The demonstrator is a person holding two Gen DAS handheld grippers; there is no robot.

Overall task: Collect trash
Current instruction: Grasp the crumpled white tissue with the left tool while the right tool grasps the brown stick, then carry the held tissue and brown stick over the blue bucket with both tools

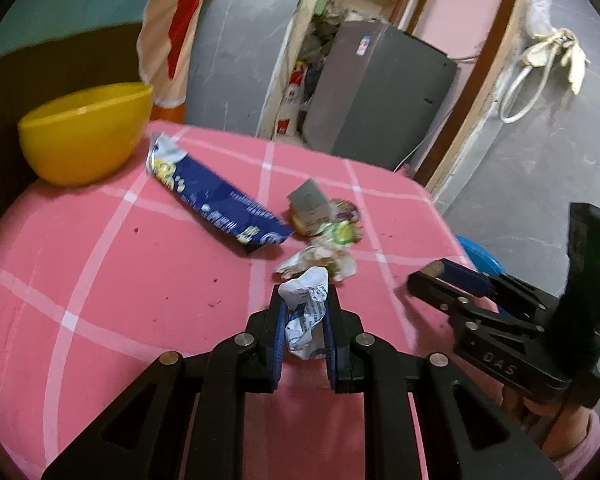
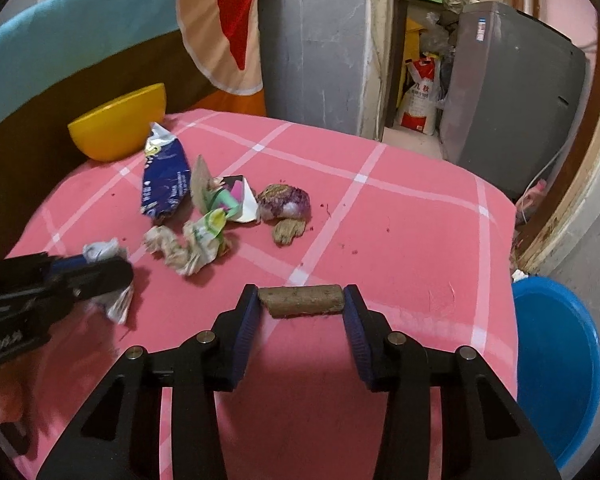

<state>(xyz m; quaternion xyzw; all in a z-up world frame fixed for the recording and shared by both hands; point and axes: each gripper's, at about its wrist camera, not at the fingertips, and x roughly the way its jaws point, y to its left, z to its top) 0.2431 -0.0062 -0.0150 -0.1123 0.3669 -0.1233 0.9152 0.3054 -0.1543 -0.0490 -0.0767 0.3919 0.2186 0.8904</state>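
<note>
Yellow bowl [image 1: 86, 132]: at the far left edge of my table, upright, just beside the top end of the blue wrapper.
Blue wrapper [image 1: 216, 204]: a long torn packet lying flat on the pink checked cloth [image 1: 140, 280], slanting from the bowl toward the heap in the middle.
Middle heap [image 2: 216, 208]: crumpled green-and-white wrappers, a card scrap and a purple-stained lump [image 2: 286, 200], bunched close together; a small brown piece [image 2: 288, 232] lies just in front of the lump.
My left gripper [image 1: 306, 308]: clamped on a crumpled white paper [image 1: 306, 312], blue pads pressing it from both sides, low over the cloth near the heap's near edge.
My right gripper [image 2: 300, 300]: its pads meet both ends of a short brown roll [image 2: 302, 300] that lies crosswise between the fingertips; I read this as gripped.
Blue tub [image 2: 556, 364]: down past the table's right edge, near my right gripper.
Grey appliance [image 2: 512, 96]: in the far right background, by the doorway.
</note>
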